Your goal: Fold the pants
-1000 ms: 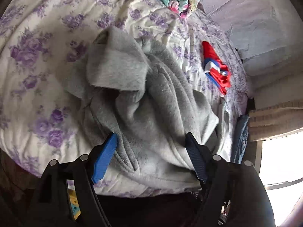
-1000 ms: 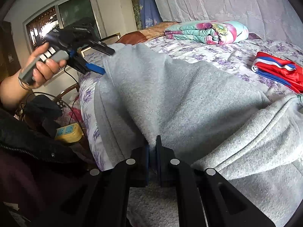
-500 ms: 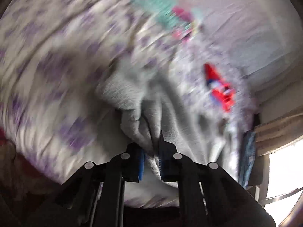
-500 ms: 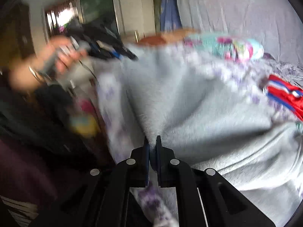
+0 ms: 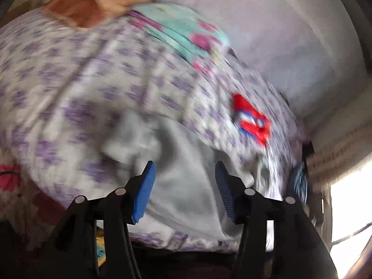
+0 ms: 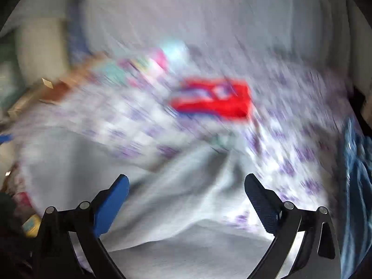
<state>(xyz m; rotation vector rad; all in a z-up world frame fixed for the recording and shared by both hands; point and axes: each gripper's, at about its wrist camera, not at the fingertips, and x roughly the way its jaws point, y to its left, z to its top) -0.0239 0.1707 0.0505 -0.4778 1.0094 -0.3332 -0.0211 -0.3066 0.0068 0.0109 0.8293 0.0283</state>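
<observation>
The grey pants (image 5: 183, 181) lie crumpled on the purple-flowered bedsheet (image 5: 69, 88), near its front edge. My left gripper (image 5: 184, 171) is open and empty just above them, with the cloth between and below its blue pads. In the right wrist view the pants (image 6: 176, 186) spread across the lower middle. My right gripper (image 6: 187, 183) is wide open and empty above them. Both views are motion-blurred.
A folded red, white and blue garment (image 5: 252, 121) lies further back on the bed; it also shows in the right wrist view (image 6: 214, 101). A teal and pink folded blanket (image 5: 186, 34) sits at the far end. Blue cloth (image 6: 355, 174) hangs at the right edge.
Both grippers were shut on the pants half a second ago and have now opened and let go. The pants have dropped onto the bed. Both cameras are swinging fast.
</observation>
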